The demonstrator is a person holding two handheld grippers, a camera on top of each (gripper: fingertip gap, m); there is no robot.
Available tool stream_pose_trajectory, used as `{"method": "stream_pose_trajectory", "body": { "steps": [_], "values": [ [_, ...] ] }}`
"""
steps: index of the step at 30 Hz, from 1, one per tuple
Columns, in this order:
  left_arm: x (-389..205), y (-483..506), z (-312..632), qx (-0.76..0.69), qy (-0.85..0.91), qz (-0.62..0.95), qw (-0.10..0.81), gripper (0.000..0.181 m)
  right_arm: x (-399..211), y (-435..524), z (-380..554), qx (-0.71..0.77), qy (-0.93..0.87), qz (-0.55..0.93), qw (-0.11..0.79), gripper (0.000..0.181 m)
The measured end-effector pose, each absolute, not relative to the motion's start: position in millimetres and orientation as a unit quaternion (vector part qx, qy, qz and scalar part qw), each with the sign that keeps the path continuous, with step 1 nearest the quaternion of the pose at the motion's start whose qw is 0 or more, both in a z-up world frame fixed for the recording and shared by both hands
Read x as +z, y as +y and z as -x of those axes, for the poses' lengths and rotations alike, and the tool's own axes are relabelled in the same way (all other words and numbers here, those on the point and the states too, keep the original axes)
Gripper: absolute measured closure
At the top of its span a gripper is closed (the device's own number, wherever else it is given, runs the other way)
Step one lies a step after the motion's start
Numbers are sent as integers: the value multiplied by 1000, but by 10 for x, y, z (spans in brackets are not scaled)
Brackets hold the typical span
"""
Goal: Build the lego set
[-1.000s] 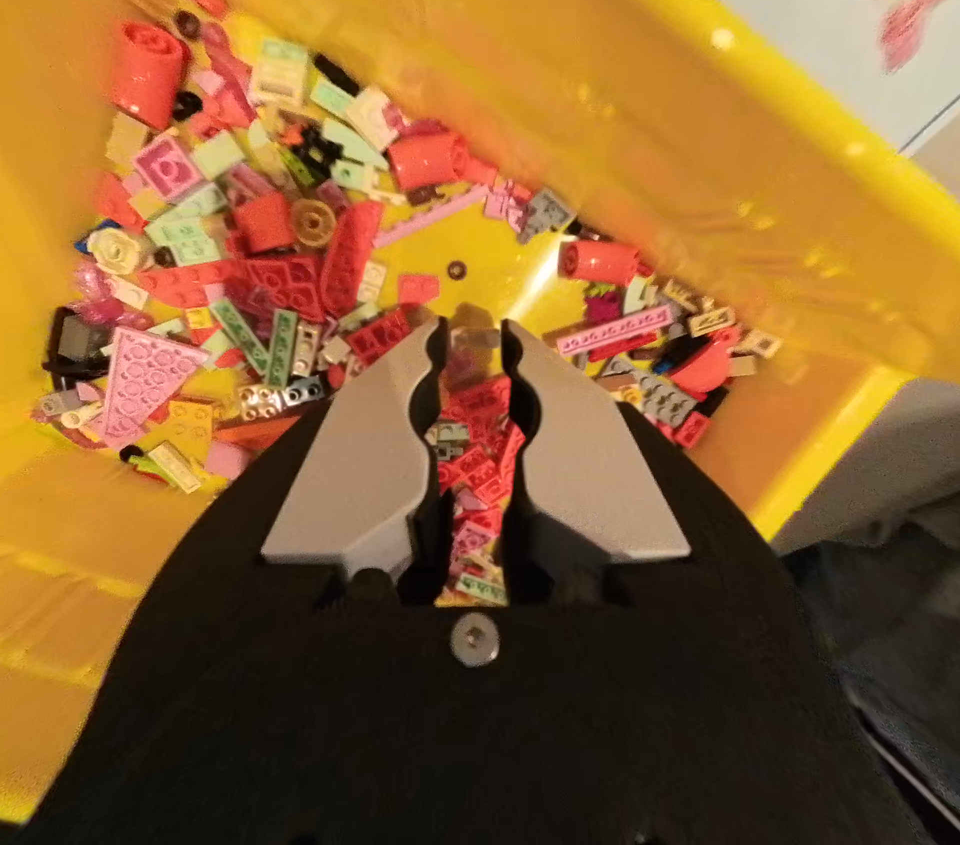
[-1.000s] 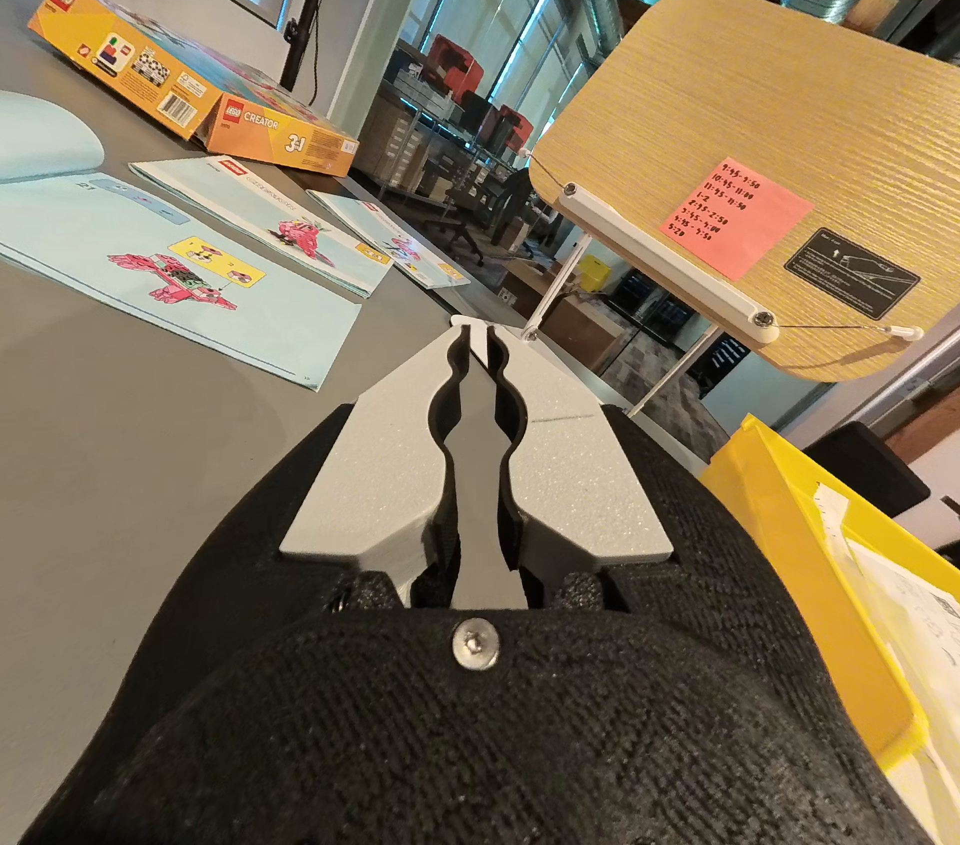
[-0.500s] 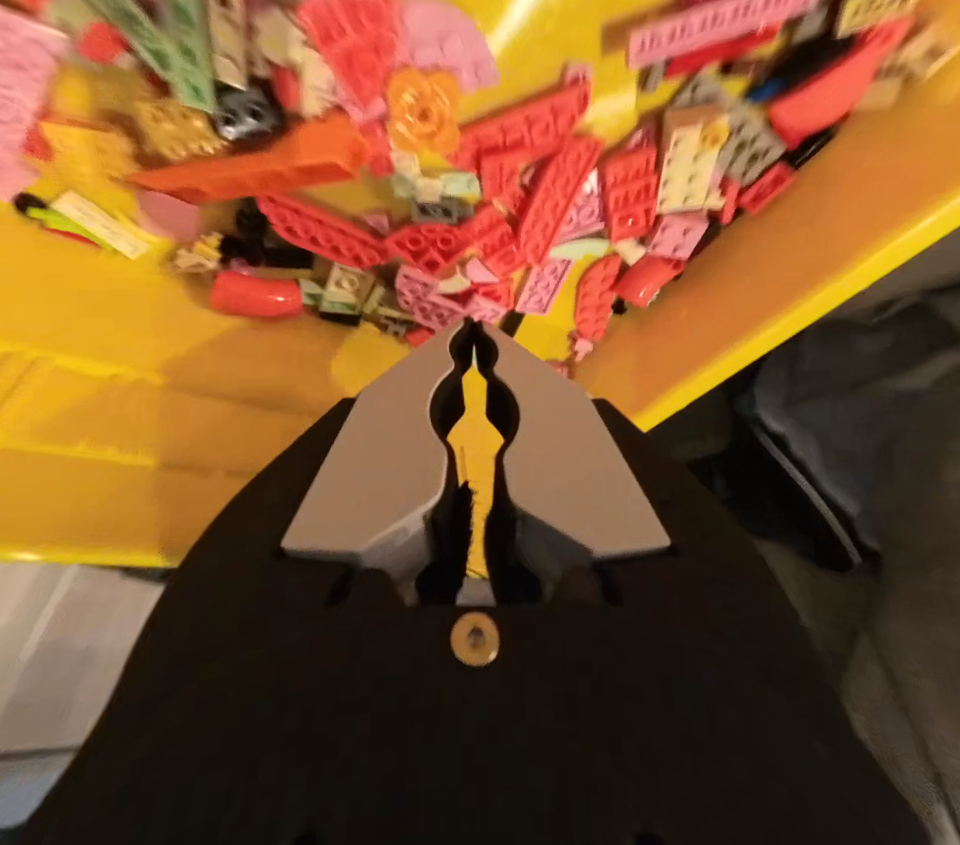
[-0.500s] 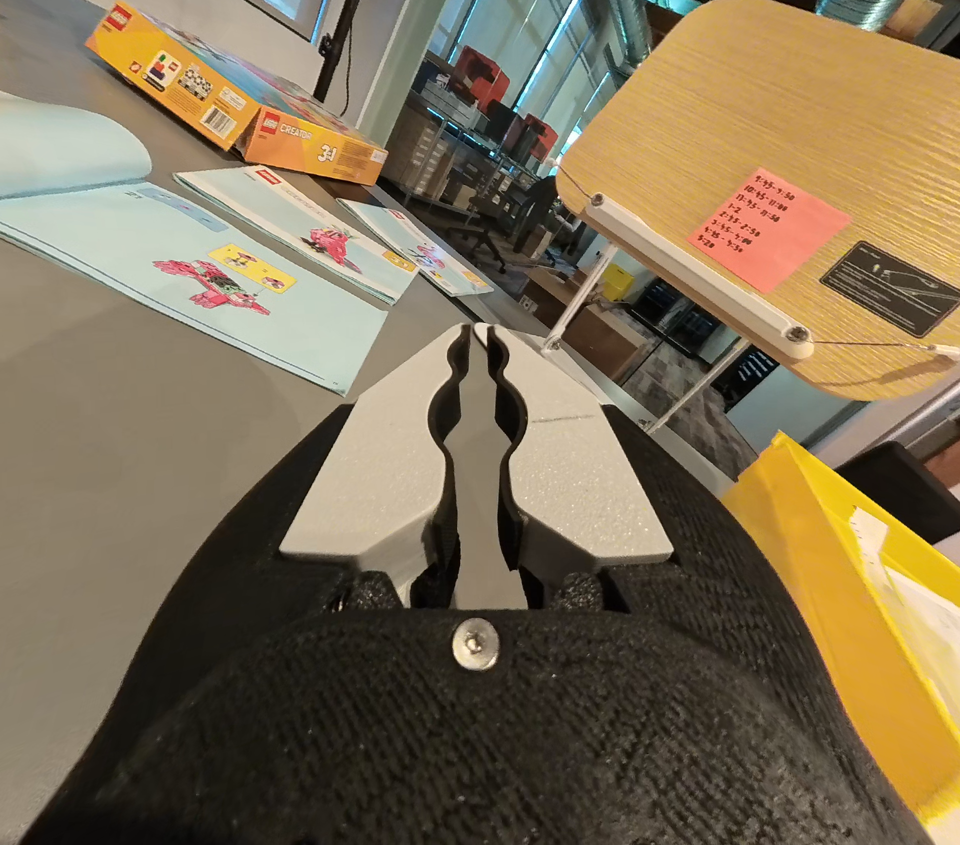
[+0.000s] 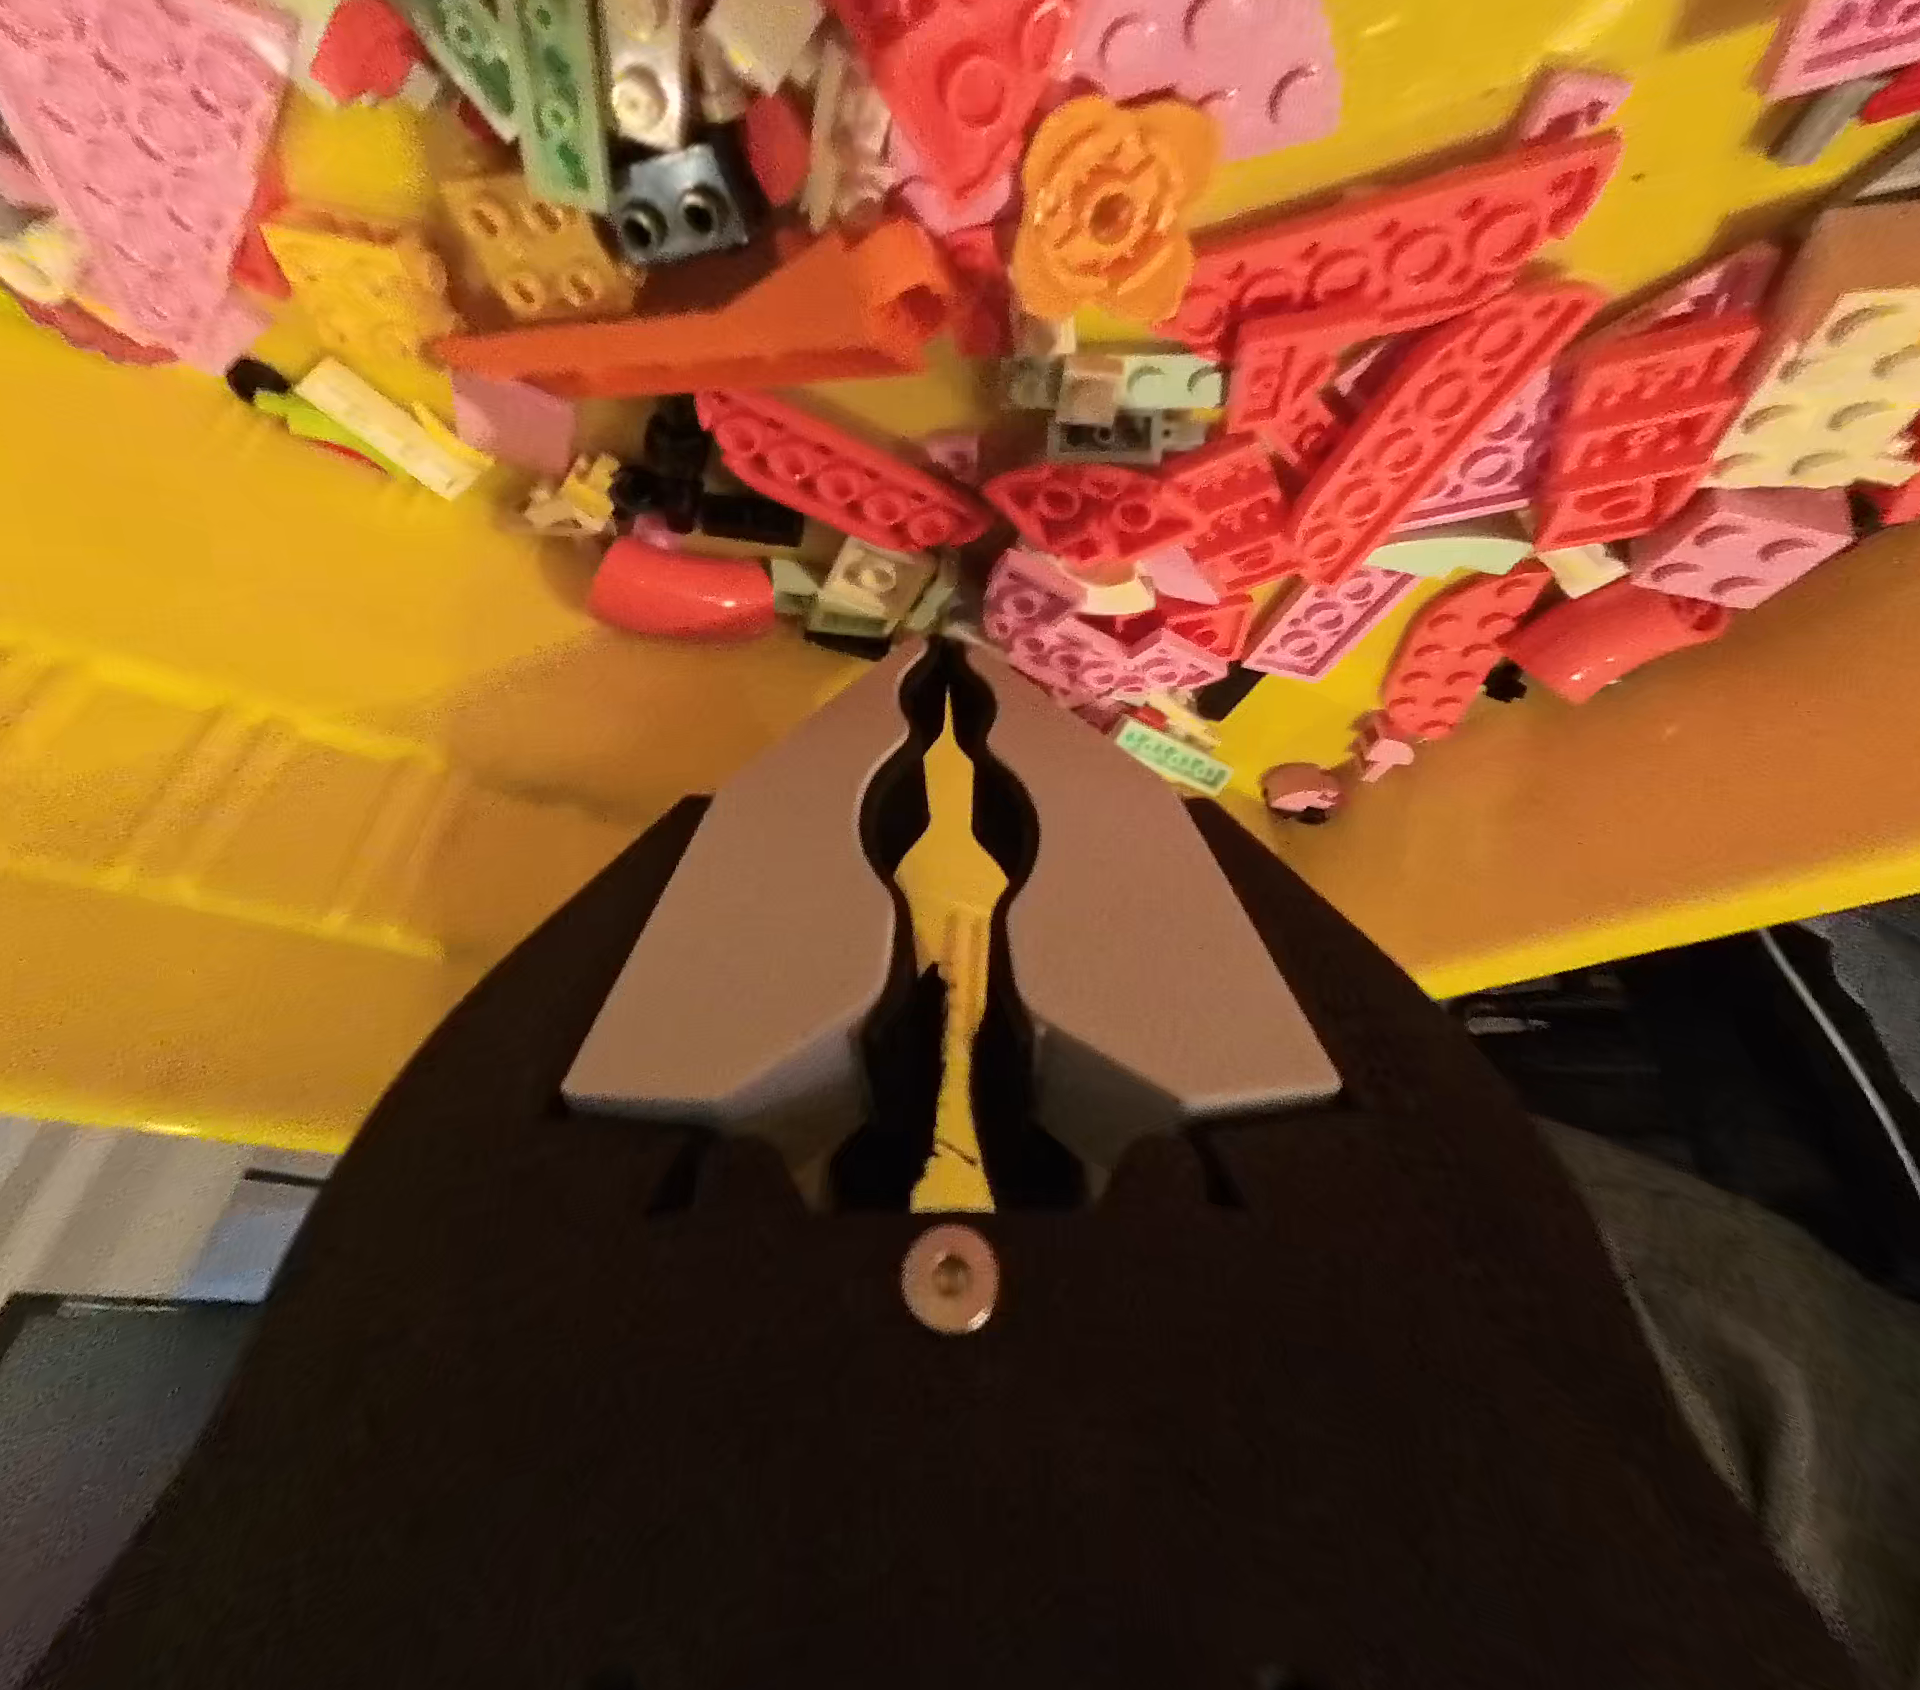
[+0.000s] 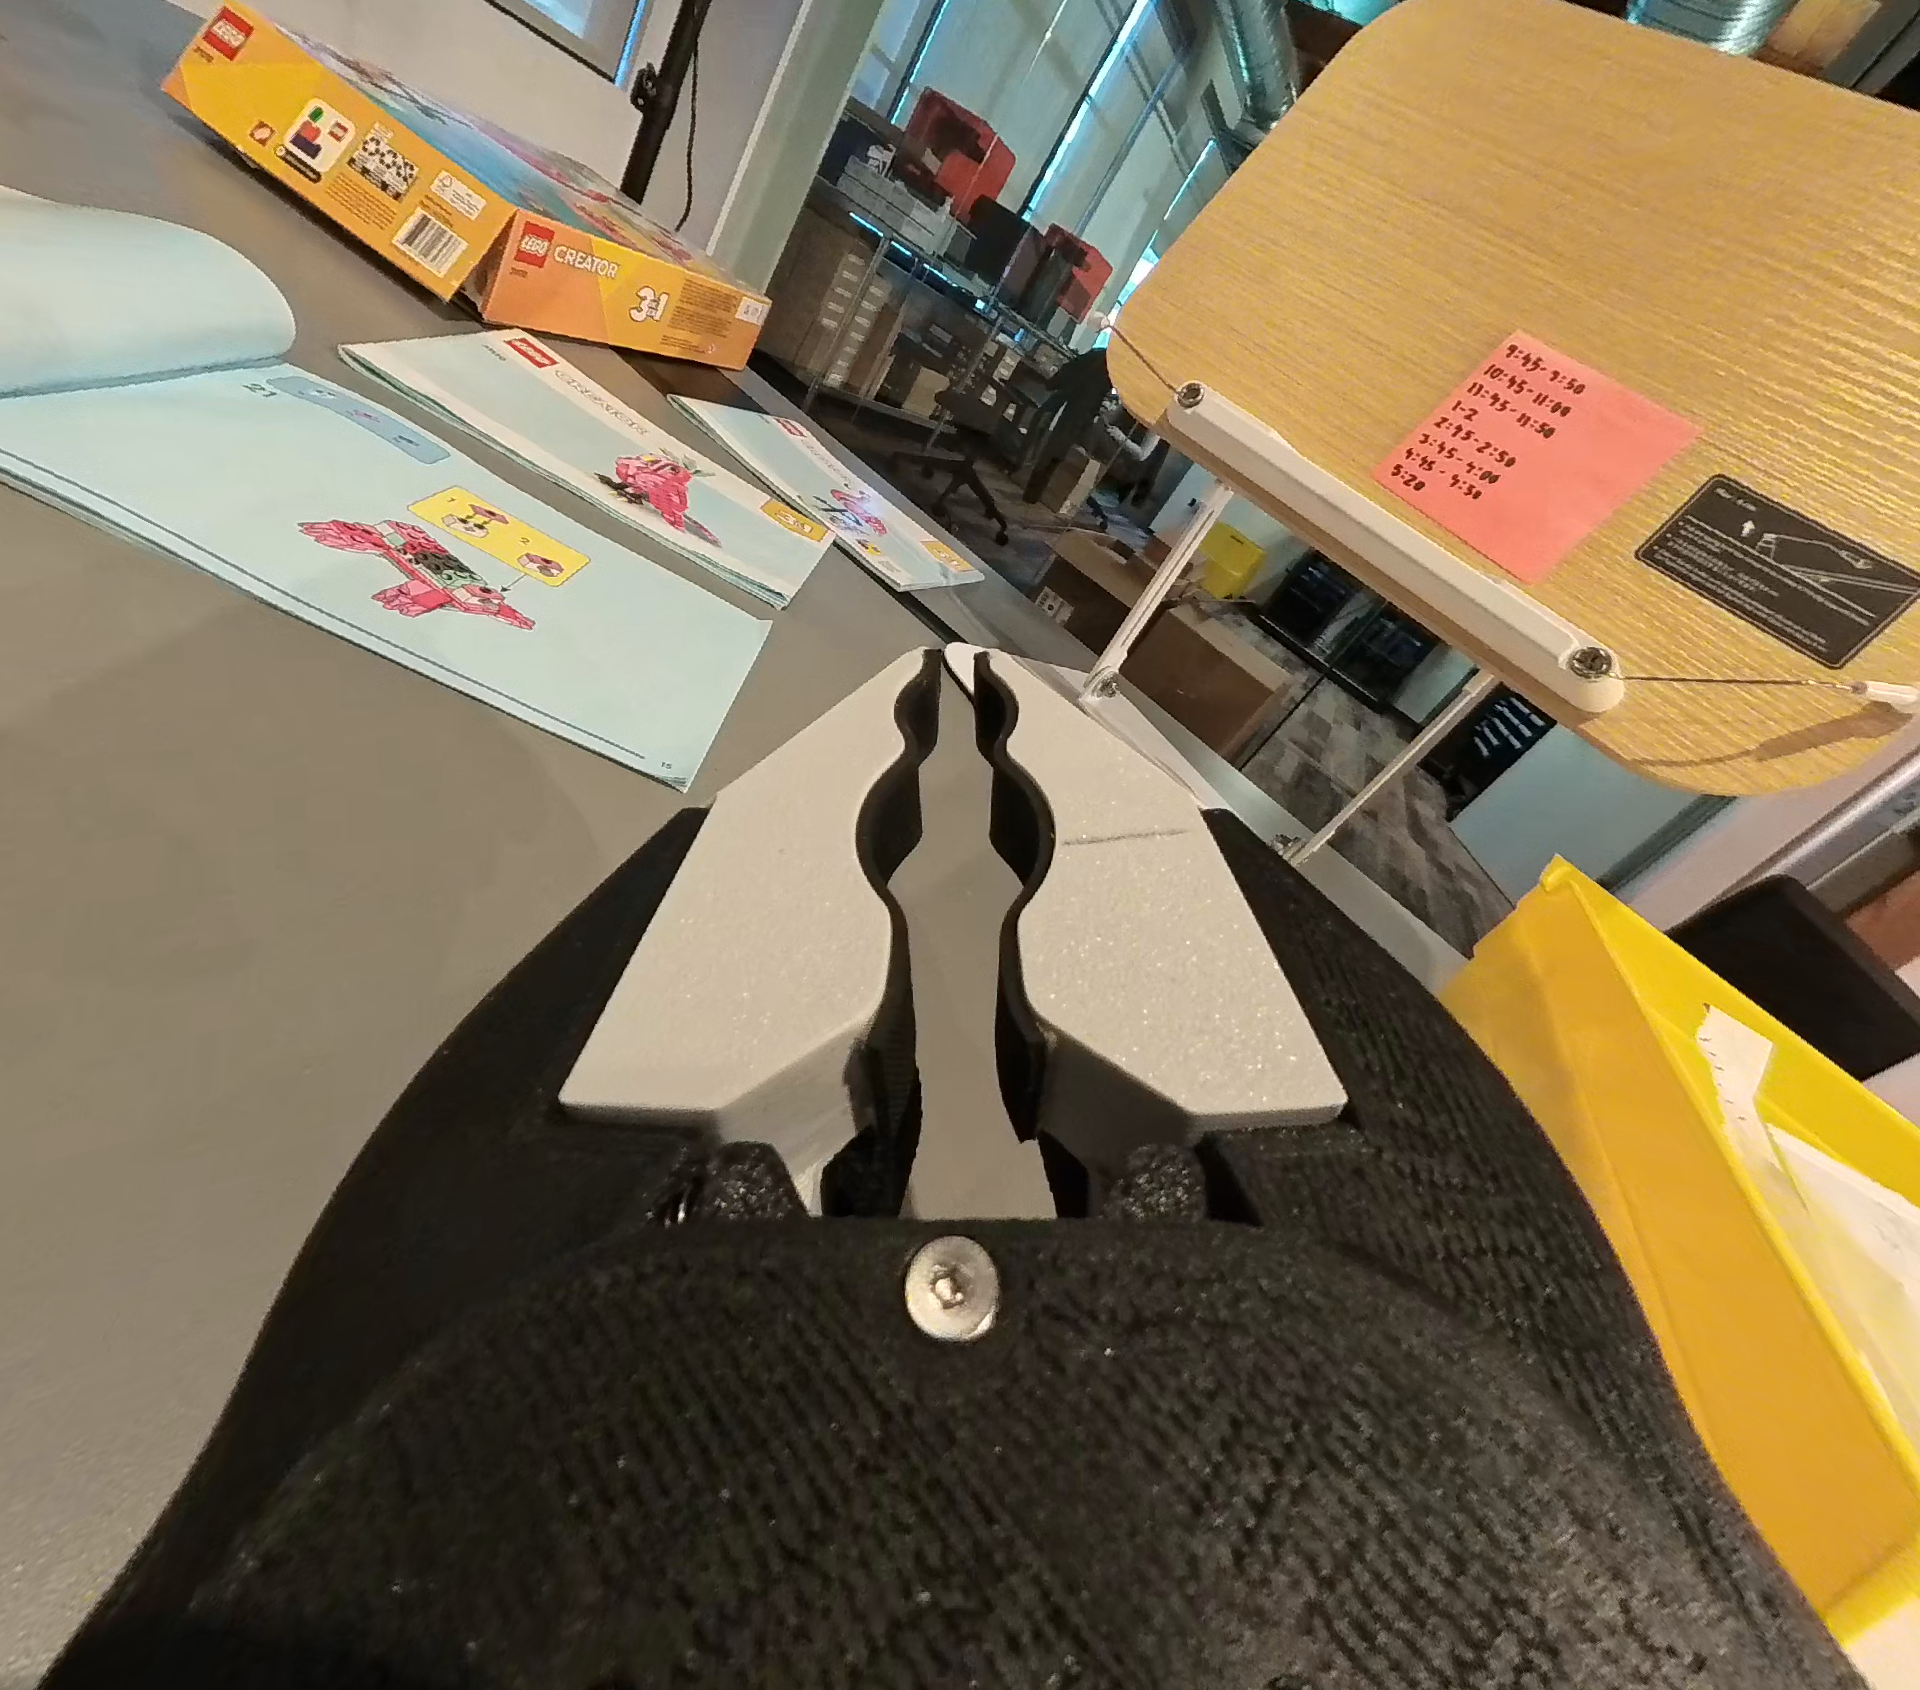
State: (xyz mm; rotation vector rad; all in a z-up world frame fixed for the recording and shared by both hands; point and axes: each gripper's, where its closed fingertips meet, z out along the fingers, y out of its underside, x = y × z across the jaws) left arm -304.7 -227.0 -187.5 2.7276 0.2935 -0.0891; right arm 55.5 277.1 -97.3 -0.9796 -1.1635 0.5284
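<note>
Two hand-held grippers, one over the brick bin and one above the tabletop, both with fingers nearly pressed together.

Your left hand-held gripper (image 5: 948, 672) points into the yellow bin (image 5: 260, 601), its tips almost touching and holding nothing, right at the near edge of the loose lego pieces (image 5: 1039, 414); an orange flower piece (image 5: 1114, 219) lies on top of the heap, a long orange wedge (image 5: 686, 336) to its left. Your right hand-held gripper (image 6: 958, 666) hangs over the grey tabletop (image 6: 260, 861), its tips a sliver apart and empty. Ahead of it lie an open instruction booklet (image 6: 436, 560), two closed booklets (image 6: 623, 445) and the orange lego box (image 6: 468, 227). A wooden board (image 6: 1507, 206) bearing a pink note (image 6: 1532, 456) stands to the right.
</note>
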Motion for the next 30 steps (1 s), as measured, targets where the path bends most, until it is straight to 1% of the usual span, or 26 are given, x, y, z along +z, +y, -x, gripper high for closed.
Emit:
{"method": "stream_pose_trajectory", "body": {
  "steps": [1, 2, 4, 5, 6, 7, 9, 13, 16, 20, 26, 28, 30],
  "values": [
    [-1873, -2205, 3036, -28, 95, -979, 180, 181, -972, 2771, -554, 237, -521, 439, 693, 177],
    [-1870, -2039, 2974, -3, 85, -988, 131, 181, -972, 2769, -553, 237, -521, 438, 693, 177],
    [-1748, -1559, 2800, 75, 88, -993, -15, 181, -972, 2764, -550, 238, -522, 437, 692, 177],
    [-1645, -1403, 2906, 58, 109, -990, -67, 181, -972, 2763, -549, 238, -522, 437, 692, 177],
    [-1543, -1333, 3110, 8, 125, -987, -99, 181, -971, 2760, -547, 239, -523, 436, 692, 177],
    [-1445, -1331, 3321, -48, 129, -984, -112, 181, -972, 2759, -547, 239, -523, 436, 692, 177],
    [-1314, -1384, 3606, -113, 138, -978, -108, 181, -970, 2757, -546, 240, -523, 436, 692, 177],
    [-1295, -1320, 3900, -146, 126, -976, -102, 181, -976, 2748, -539, 238, -526, 434, 691, 177],
    [-1448, -1408, 4113, -182, 95, -978, -43, 181, -983, 2745, -536, 234, -529, 433, 691, 177],
    [-1726, -1511, 4141, -152, 96, -984, 8, 181, -982, 2748, -540, 233, -529, 433, 692, 177],
    [-1816, -1573, 4235, -181, 100, -978, 23, 181, -980, 2745, -538, 234, -529, 432, 692, 178],
    [-1850, -1578, 4177, -156, 107, -982, 22, 181, -982, 2745, -537, 233, -530, 432, 692, 178],
    [-1880, -1567, 3993, -85, 126, -988, 19, 181, -982, 2747, -539, 233, -530, 432, 692, 177]
  ]
}}
